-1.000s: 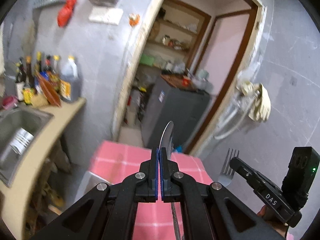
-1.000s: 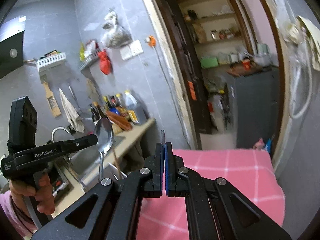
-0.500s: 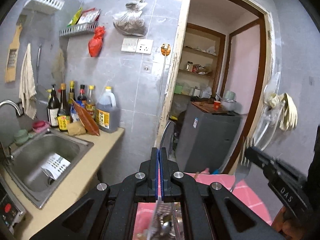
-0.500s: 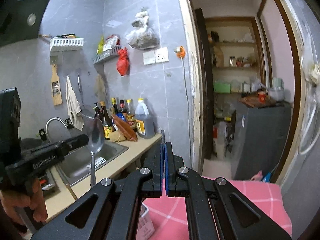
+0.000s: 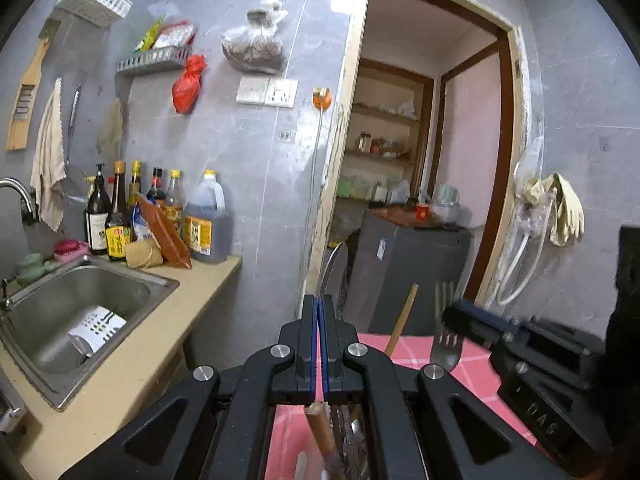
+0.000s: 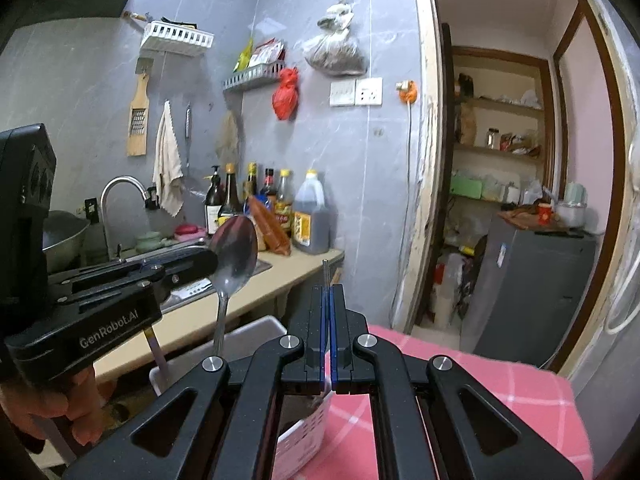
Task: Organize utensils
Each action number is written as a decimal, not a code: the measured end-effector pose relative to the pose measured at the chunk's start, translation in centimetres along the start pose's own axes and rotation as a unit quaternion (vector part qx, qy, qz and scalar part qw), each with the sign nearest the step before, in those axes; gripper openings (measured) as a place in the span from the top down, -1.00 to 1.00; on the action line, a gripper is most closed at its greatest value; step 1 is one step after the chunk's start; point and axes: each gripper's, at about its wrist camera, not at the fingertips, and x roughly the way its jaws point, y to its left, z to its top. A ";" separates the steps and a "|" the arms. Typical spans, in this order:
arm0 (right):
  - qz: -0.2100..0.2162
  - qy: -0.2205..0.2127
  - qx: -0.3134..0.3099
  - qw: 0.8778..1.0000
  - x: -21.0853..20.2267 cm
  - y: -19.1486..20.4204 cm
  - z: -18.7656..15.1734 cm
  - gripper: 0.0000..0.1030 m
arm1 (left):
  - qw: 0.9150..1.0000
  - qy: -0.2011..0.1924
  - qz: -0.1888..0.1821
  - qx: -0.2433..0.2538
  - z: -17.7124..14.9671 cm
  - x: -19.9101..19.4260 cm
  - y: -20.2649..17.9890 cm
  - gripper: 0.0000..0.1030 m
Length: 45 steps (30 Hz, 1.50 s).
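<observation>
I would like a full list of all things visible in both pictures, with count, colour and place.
spoon: one, silver, held upright in left gripper
fork: one, silver, held in right gripper
white basket: one, on pink checked cloth, below the grippers
wooden stick: one, brown, rising from below
sink: one, steel, in beige counter
bottles: several, dark, behind the sink
red bag: one, hanging on grey wall
grey cabinet: one, through the doorway
left gripper: black, shut on spoon
right gripper: black, shut on fork

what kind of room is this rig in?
Looks like a small home kitchen: steel sink set in a counter, sauce bottles lined against the tiled wall, grater hanging above.
</observation>
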 end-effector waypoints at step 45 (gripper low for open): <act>-0.127 0.011 0.145 0.981 -13.1 -5.3 -2.9 -0.44 | 0.996 0.052 -0.072 -0.013 0.0 -7.9 -2.9 -0.58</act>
